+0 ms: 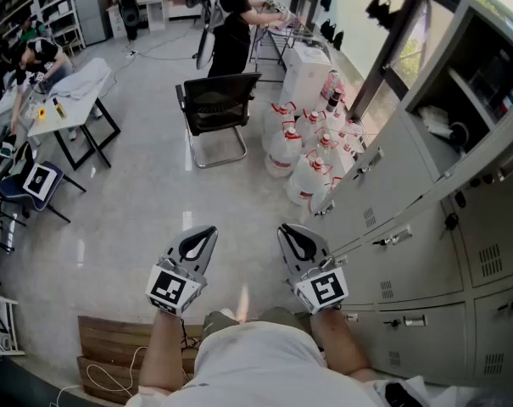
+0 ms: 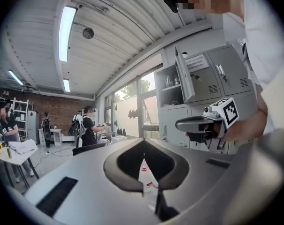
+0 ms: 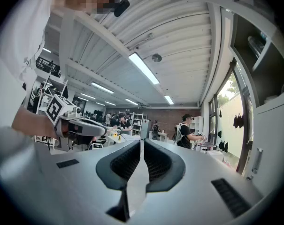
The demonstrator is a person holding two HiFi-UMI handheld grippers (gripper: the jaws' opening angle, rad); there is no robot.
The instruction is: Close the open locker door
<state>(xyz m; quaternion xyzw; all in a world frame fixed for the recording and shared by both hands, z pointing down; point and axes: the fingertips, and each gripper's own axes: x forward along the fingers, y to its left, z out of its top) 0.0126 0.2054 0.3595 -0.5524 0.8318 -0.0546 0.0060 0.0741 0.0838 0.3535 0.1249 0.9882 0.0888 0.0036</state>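
Note:
The open locker door [image 2: 184, 77] swings out from the upper row of grey lockers, and its compartment [image 2: 171, 84] holds small items. In the head view that open compartment [image 1: 481, 79] is at the top right, well above and beyond both grippers. My left gripper [image 1: 207, 230] and right gripper [image 1: 288, 228] are held side by side low in front of me, away from the lockers. Both are shut with nothing between the jaws. The left gripper view looks past its jaw tips [image 2: 142, 143] at the right gripper [image 2: 180, 124]. The right gripper view shows its own tips [image 3: 141, 142] and the left gripper [image 3: 103, 130].
Closed grey lockers [image 1: 409, 227] line the right side. Several water jugs [image 1: 303, 155] stand on the floor by them, with a black chair [image 1: 218, 104] beyond. A person [image 1: 232, 24] stands at a far table. A white table [image 1: 69, 100] is at the left and a wooden pallet [image 1: 112, 346] lies behind me.

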